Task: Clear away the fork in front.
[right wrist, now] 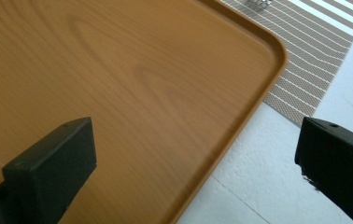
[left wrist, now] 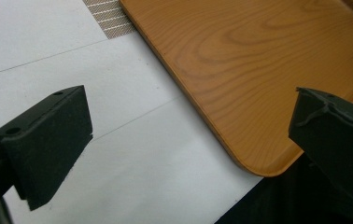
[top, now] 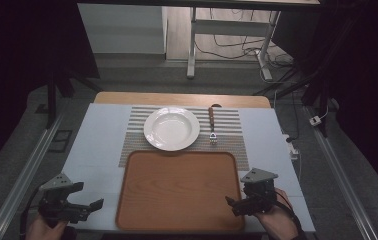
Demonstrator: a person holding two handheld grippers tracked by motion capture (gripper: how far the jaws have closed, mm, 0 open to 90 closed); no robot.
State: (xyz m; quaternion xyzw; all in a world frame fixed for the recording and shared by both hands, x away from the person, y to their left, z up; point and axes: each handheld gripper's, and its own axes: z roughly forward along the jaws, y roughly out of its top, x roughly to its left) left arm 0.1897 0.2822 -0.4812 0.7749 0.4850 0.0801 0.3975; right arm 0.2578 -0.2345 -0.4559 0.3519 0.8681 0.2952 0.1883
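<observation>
At twelve o'clock from the empty wooden tray (top: 179,192), the fragile, slippery white ceramic plate (top: 172,129) wants a rim grip from the left gripper (top: 88,199) or right gripper (top: 236,203), both spread wide and holding nothing.

no readable text, no labels, no nos. anywhere

From my seat I see a wooden tray (top: 179,192) lying flat at the near edge of the table (top: 97,145), its far edge overlapping a striped placemat (top: 229,125). 1 white plate (top: 172,128) sits on the mat just beyond the tray, apart from it. 1 fork (top: 211,125) lies on the mat to the plate's right, tines toward me, wooden handle pointing away, not touching the plate. Beyond the table I can make out a white desk frame (top: 193,45) and loose cables (top: 237,50) on the floor.
</observation>
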